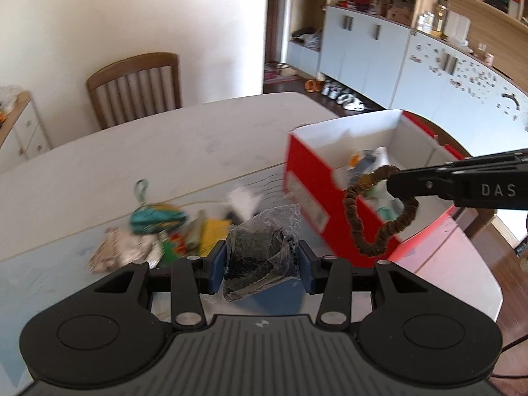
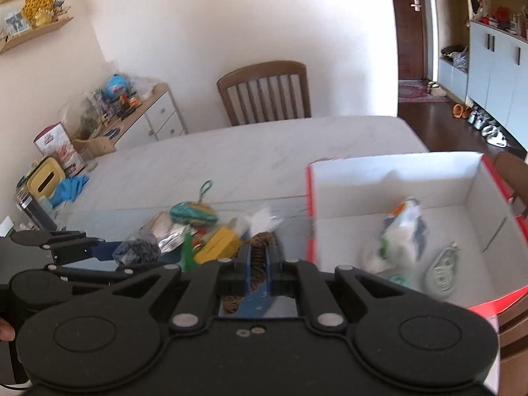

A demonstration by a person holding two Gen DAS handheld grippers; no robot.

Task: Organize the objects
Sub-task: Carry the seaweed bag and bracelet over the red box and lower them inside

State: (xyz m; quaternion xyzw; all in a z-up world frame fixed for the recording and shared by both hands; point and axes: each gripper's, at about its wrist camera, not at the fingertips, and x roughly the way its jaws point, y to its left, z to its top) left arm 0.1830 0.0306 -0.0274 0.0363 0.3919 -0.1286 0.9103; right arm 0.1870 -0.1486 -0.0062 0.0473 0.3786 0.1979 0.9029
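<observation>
While both hands are loaded, go one at a time: right gripper [image 2: 256, 265] fingers are clamped on the brown scrunchie [image 1: 379, 213], left gripper [image 1: 262, 265] fingers pinch a crinkly plastic bag [image 1: 264, 247]. Red box [image 2: 392, 178] sits at 2 o'clock on the counter [image 2: 264, 151], so clear its rim before dropping.

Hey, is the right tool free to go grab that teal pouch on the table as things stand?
Probably not: the right tool is shut on a brown scrunchie. The teal pouch lies uncovered, so only that load hinders it.
</observation>
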